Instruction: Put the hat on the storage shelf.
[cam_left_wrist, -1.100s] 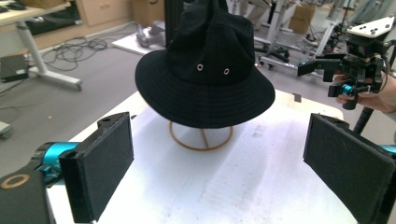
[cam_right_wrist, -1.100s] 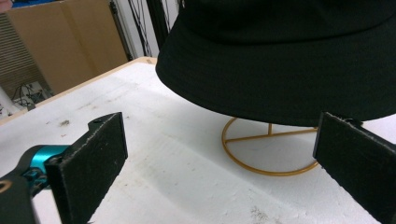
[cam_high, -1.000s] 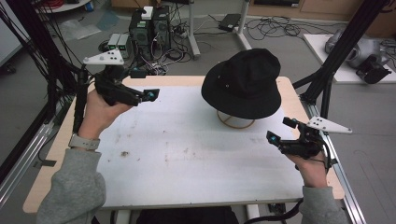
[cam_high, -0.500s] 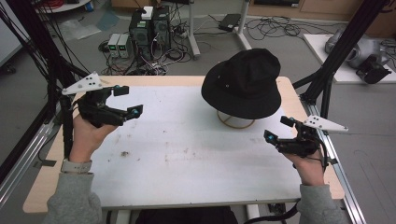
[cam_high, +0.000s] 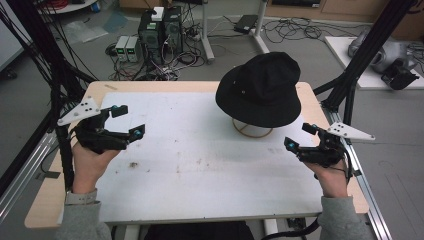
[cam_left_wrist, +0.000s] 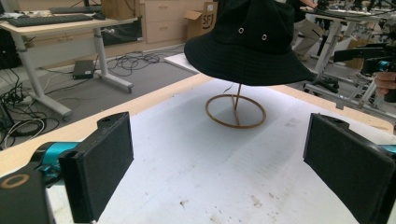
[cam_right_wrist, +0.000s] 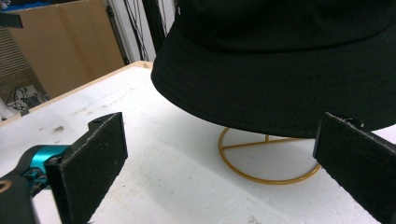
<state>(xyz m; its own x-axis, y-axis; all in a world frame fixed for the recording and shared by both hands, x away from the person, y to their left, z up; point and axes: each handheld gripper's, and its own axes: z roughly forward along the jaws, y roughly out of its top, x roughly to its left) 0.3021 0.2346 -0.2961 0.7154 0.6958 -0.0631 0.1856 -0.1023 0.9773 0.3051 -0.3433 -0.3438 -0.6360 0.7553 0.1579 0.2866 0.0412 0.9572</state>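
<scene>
Currently a black fabric bucket hat (cam_high: 261, 89) sits on a thin gold wire stand with a round ring base (cam_high: 252, 131), toward the far right part of the white table sheet (cam_high: 200, 170). Hat brim hangs clear above the ring; ring lies flat on the sheet. Two small metal eyelets visible on the crown in the left gripper view.

Left gripper (cam_high: 126, 122): held in the person's left hand (cam_high: 90, 162) over the left edge of the sheet, well apart from the hat. Jaws spread wide, nothing between them; in its own view they frame the hat and stand from a distance.

Right gripper (cam_high: 296, 136): held in the right hand (cam_high: 332, 175) at the right side of the table, near the stand's base, below and beside the brim. Jaws also parted wide, empty; in its own view the brim and ring sit between them, not touching either jaw.

Sheet surface shows scattered dark smudges (cam_high: 134, 164). Wooden tabletop border (cam_high: 150, 86) shows around the sheet.
</scene>
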